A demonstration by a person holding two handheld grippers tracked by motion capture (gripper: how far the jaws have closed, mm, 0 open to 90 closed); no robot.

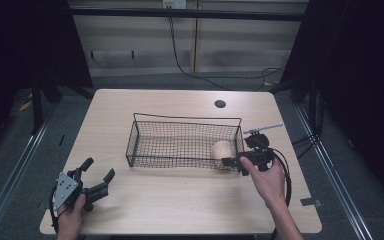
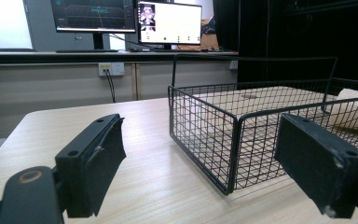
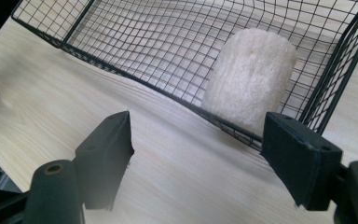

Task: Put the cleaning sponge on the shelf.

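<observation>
- I see a black wire basket (image 1: 180, 145) in the middle of the high view; it is a long rectangle with a fine square mesh and a thin rail above its far side.
- Inside the basket, at its right end, lies a pale roll (image 1: 223, 150) with a fuzzy, towel-like surface and a rounded cylinder shape; in the right gripper view it sits at the upper right, behind the mesh.
- The bench (image 1: 180, 200) is light wood with fine grain and has a round dark hole (image 1: 220, 104) near the far edge.
- My right hand-held gripper (image 1: 234, 162) is at the basket's right corner, outside the wire; its flat black jaws stand half open with nothing between them, and the mesh wall is between them and the roll.
- My left hand-held gripper (image 1: 99, 175) rests at the lower left, jaws wide and empty.
- Monitors (image 2: 130, 18) stand at the upper left of the left gripper view.
</observation>
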